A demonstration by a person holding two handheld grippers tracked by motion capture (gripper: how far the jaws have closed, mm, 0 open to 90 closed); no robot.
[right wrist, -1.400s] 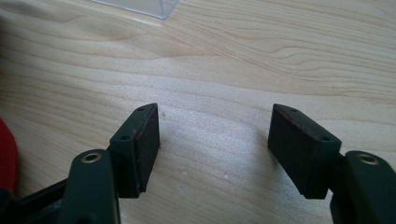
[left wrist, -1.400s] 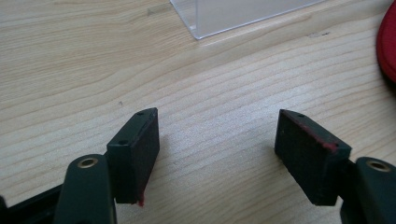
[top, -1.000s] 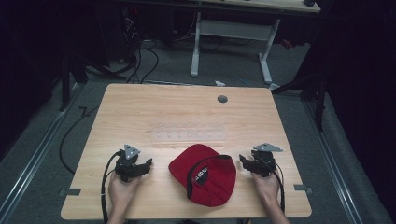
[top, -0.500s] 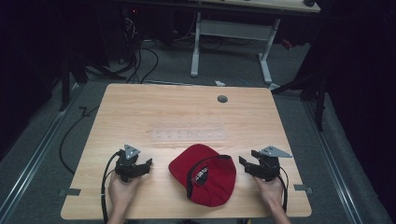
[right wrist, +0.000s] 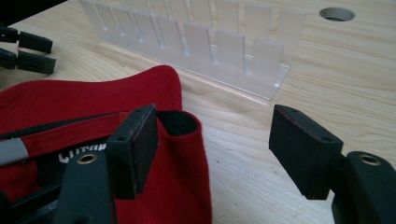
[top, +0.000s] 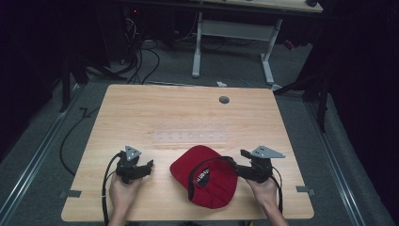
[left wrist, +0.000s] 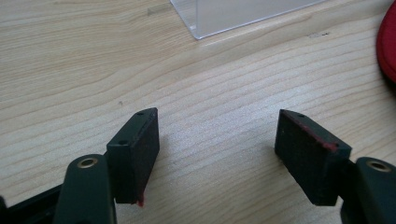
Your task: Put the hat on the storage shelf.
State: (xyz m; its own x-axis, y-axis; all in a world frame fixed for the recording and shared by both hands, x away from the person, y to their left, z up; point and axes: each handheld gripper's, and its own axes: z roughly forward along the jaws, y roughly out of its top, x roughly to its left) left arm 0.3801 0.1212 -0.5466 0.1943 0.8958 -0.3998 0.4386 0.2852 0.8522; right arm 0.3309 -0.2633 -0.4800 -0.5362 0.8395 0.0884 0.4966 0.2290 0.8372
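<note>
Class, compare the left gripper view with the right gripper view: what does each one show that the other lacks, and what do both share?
Left gripper view alone: its own open jaws over bare wood, with just one corner of the clear plastic slotted rack.

Right gripper view alone: the rack's row of slots, the round hole in the table, and the red cloth cap's dark inside.

Both: the light wooden table, the rack, the red cap.

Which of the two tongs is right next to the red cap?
The right tongs. They sit open at the edge of the red fabric cap, while the left tongs rest apart from it on the bare wooden table.
</note>
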